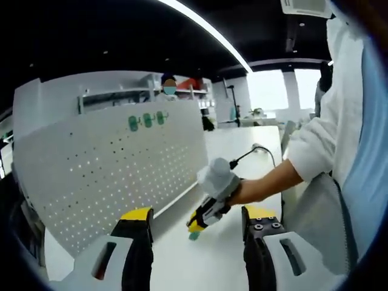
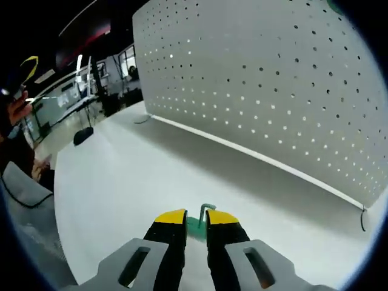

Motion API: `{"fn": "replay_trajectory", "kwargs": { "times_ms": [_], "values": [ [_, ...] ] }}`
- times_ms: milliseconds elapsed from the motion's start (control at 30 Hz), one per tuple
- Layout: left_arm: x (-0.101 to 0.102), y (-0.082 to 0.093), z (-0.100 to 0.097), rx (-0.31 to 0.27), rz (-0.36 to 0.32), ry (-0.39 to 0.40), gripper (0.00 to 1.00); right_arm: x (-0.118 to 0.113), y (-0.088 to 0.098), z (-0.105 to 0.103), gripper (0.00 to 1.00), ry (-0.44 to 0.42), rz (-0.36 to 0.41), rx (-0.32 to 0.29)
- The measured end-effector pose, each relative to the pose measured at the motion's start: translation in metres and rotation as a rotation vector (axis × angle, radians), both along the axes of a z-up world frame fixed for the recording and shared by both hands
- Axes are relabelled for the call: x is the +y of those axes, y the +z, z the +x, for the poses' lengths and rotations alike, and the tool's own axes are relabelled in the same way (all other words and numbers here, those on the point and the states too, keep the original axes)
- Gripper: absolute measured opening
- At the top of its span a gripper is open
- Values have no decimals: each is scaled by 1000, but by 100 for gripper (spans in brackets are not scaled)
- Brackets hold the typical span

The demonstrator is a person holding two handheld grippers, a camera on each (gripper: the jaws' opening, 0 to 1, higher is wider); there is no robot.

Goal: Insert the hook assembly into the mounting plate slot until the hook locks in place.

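Right gripper [image 2: 195, 218] down on the white table [image 2: 121, 182], jaws pinched around the green hook assembly [image 2: 199, 223] with its metal hook poking up between the tips. Left gripper [image 1: 200, 221] hangs back, jaws wide apart, nothing in them. Beyond stands the perforated mounting plate [image 2: 273, 79], three green hooks [image 1: 147, 120] near its top.

A long ceiling light strip [image 1: 206, 27] cuts across the upper centre of the dark ceiling. Bright windows [image 1: 285, 88] glow at right; distant desks [image 2: 91, 91] stand at upper left.
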State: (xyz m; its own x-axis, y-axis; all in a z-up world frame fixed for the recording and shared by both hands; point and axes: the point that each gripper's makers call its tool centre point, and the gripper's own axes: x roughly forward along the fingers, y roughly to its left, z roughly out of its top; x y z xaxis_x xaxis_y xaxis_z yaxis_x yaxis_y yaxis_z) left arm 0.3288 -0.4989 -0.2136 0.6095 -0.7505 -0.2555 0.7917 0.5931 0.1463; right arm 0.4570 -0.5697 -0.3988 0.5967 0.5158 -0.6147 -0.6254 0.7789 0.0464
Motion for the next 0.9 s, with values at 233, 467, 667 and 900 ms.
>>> {"fn": "replay_trajectory", "kwargs": {
  "times_ms": [233, 467, 667, 900],
  "values": [
    [3, -2, 1, 7, 1, 6, 60, 7, 5, 5, 11, 10, 18, -9],
    [4, -4, 1, 12, -1, 7, 60, 4, 6, 8, 11, -29, 87, 53],
    [2, -7, 2, 18, 0, 3, 59, 5, 6, 14, 13, -70, 169, 112],
    [3, -8, 3, 21, 2, 3, 59, 6, 3, 16, 12, -105, 226, 163]
  ]
}}
